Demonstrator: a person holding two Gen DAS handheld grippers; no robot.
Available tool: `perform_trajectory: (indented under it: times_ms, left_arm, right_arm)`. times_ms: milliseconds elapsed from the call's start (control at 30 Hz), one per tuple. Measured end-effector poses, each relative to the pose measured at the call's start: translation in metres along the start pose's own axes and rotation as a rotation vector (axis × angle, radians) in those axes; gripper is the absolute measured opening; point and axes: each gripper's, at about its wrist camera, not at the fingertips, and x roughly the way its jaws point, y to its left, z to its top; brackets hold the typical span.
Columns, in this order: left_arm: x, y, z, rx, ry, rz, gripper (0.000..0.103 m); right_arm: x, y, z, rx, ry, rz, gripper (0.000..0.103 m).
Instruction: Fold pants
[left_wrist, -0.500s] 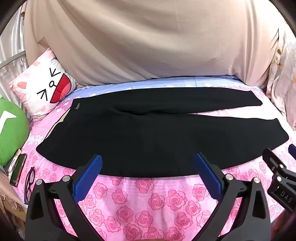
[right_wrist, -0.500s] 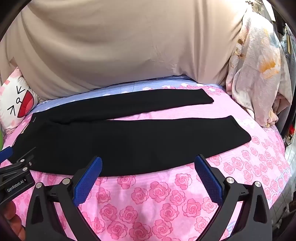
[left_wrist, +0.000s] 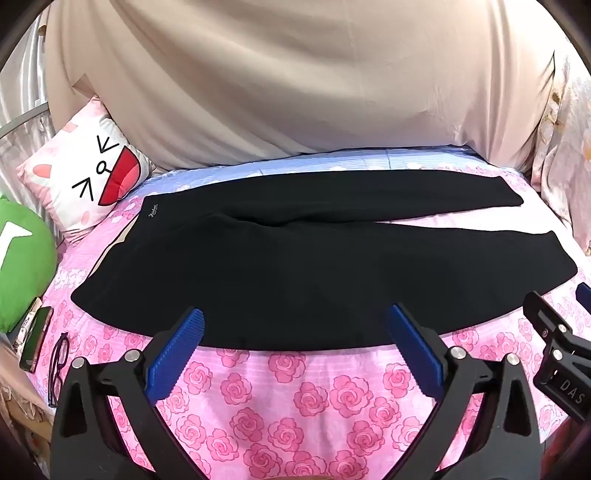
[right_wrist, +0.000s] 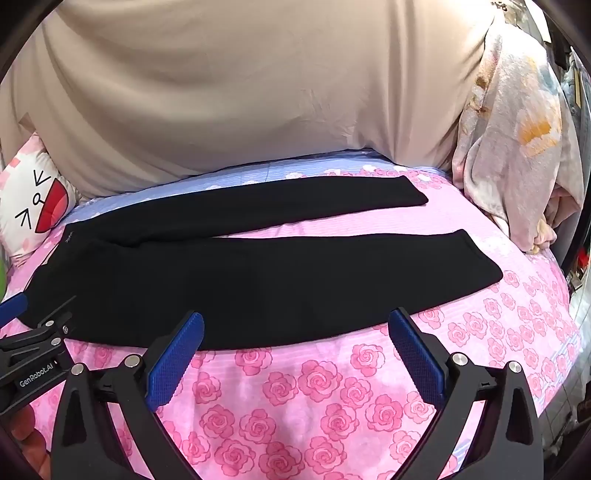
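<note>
Left wrist view: left gripper (left_wrist: 293, 350) angled downward over the near edge of a bed, blue fingers (left_wrist: 177, 354) spread wide with nothing between them, tips hovering just at the near hem line of black pants (left_wrist: 295, 273). Pants laid flat across a pink rose-print sheet (left_wrist: 295, 398), waistband toward the left with a small white logo, two legs running to the right and splitting apart. Cartoon cat pillow (left_wrist: 88, 181) and green cushion (left_wrist: 22, 258) at far left; eyeglasses (left_wrist: 59, 365) and a phone (left_wrist: 35, 338) near the left bed edge. Beige draped cloth (left_wrist: 295, 85) behind. Part of the right gripper (left_wrist: 561, 343) poking in at the right edge, above the sheet beside the near leg's cuff.

Right wrist view: right gripper (right_wrist: 295, 350) likewise tilted down, jaws released and empty, blue pads framing the near edge of the pants (right_wrist: 258, 284). Far leg ending short of a floral blanket (right_wrist: 517, 140) heaped at right. Left gripper (right_wrist: 33, 350) visible at lower left, over the waist end; fingertips of a hand (right_wrist: 27, 432) below it.
</note>
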Motion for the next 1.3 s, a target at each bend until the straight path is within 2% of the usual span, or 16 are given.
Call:
perform_trajectory:
  times_ms: [1300]
  left_arm:
    - [0.0027, -0.0016, -0.0012, -0.001, 0.01, -0.014, 0.097]
  right_arm:
    - [-0.001, 0.0035, 0.0016, -0.005, -0.005, -0.001, 0.098]
